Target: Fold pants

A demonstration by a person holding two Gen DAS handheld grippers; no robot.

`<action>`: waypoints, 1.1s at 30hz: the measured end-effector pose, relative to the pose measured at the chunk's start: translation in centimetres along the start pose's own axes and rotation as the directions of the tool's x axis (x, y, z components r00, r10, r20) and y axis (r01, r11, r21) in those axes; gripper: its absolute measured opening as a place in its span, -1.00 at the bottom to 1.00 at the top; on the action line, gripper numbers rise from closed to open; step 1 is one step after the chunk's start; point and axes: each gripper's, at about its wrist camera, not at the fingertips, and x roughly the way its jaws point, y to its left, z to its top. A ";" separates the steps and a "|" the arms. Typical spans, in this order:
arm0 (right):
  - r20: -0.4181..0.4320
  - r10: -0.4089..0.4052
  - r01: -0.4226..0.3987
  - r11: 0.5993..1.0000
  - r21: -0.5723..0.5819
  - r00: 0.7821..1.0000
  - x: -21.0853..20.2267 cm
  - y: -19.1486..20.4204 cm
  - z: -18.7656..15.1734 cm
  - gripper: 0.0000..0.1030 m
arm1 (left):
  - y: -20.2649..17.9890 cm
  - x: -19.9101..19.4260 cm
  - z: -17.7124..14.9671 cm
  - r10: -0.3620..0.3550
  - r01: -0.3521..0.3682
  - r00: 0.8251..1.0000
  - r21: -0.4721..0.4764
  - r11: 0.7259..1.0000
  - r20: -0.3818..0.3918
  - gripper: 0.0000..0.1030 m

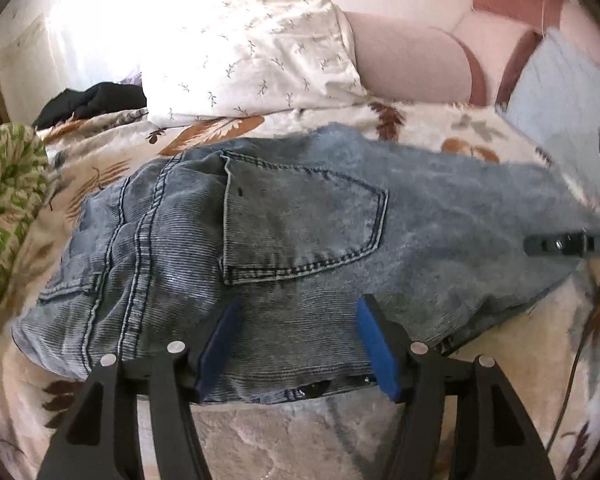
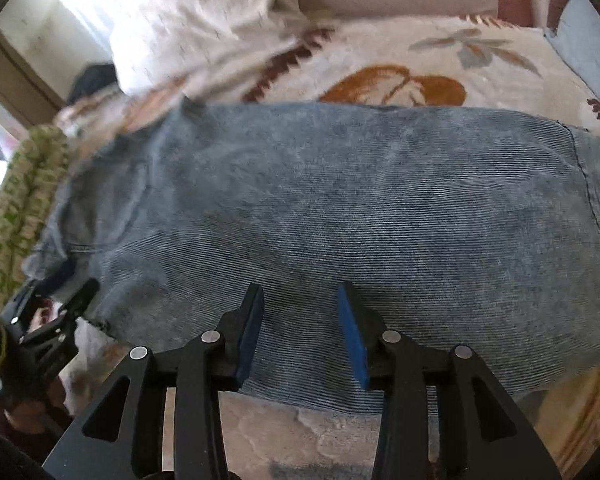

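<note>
Blue denim pants (image 1: 300,220) lie across a floral blanket (image 1: 280,440), back pocket up and waistband toward the left. In the right wrist view the leg part of the pants (image 2: 340,208) runs right to a stitched hem (image 2: 592,184). My left gripper (image 1: 298,312) stands open above the seat of the pants near their front edge, its blue pads apart and not pressing cloth. My right gripper (image 2: 300,294) is open over the leg, nothing pinched between its pads. The right gripper (image 1: 560,244) also shows at the right edge of the left wrist view, and the left gripper (image 2: 56,308) at the left of the right wrist view.
A white leaf-print pillow (image 1: 252,52) and a pink padded cushion (image 1: 412,60) lie behind the pants. A black garment (image 1: 96,102) sits at the far left, a green patterned cloth (image 1: 8,184) at the left edge, and a pale blue pillow (image 1: 556,92) at the right.
</note>
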 end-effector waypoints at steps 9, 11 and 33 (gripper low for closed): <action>0.213 0.121 -0.170 0.959 0.227 0.969 -9.2 -6.8 -2.6 -0.15 | -1.2 -3.0 -0.5 0.021 -0.033 0.984 0.063 0.997 0.175 0.31; 0.285 0.144 -0.230 0.926 0.299 0.948 -12.0 -9.5 -4.1 -0.07 | -2.2 -3.8 -0.9 0.007 -0.027 0.980 0.099 0.995 0.199 0.33; 0.418 0.226 -0.475 0.416 0.776 0.880 -11.2 -24.4 -11.3 0.00 | -25.5 0.0 14.1 -0.314 0.287 0.949 0.485 0.826 -0.026 0.41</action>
